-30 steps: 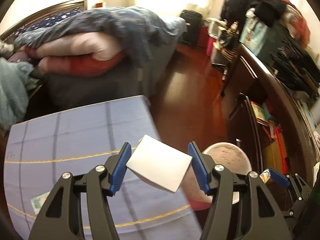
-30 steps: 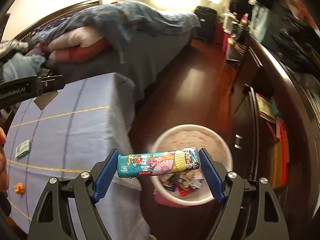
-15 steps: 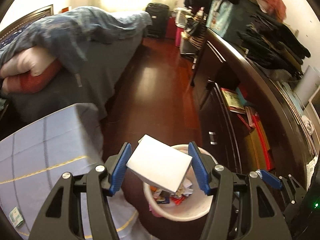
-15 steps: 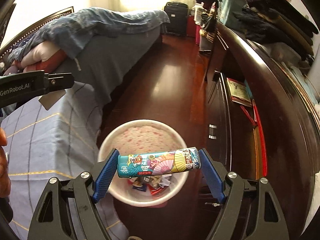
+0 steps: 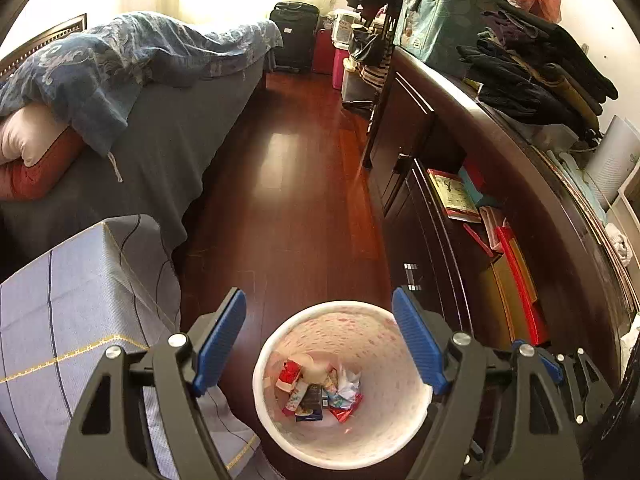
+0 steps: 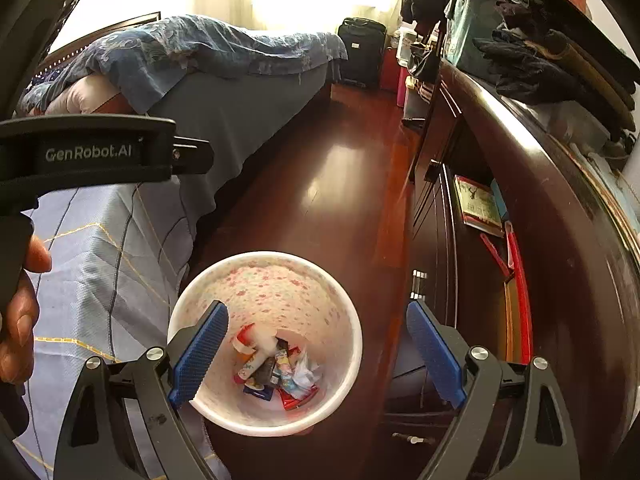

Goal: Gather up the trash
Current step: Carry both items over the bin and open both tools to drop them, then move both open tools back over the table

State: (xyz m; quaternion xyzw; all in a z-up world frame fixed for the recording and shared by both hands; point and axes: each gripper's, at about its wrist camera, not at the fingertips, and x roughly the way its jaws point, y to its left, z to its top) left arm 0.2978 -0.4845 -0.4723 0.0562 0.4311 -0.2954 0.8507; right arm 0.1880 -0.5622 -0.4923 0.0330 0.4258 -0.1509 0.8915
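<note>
Through the left wrist camera I see my left gripper (image 5: 319, 344) with its blue pads spread wide and nothing between them; the white bin (image 5: 412, 408) with pink speckles sits at the bottom centre of the frame, directly below the gap, its rim reaching from near the left pad to just under the right one. At the bottom of the bin lies the trash (image 5: 318, 390), a small heap of colourful wrappers, a dark carton and some crumpled white paper, low in the frame between the two fingers. My right gripper (image 6: 316, 354) is likewise wide open and empty; in its view the bin (image 6: 348, 360) lies toward the lower left of centre, with the left pad overlapping the near-left rim and the right pad standing off to the right of the rim, over the dark floor (image 6: 320, 184). The same trash (image 6: 276, 368) shows just right of that left pad (a red and white wrapper sits on top of the pile). A table under a blue checked cloth (image 5: 72, 304) fills the lower left of the left view, just beside the bin. The bed (image 5: 152, 92) takes the upper left, and a dark cabinet (image 5: 472, 208) with books on its shelf runs down the right side. In the right view, at the left edge, I can see the body of the left gripper marked GenRobot.AI and my hand (image 6: 18, 320) holding it.
</note>
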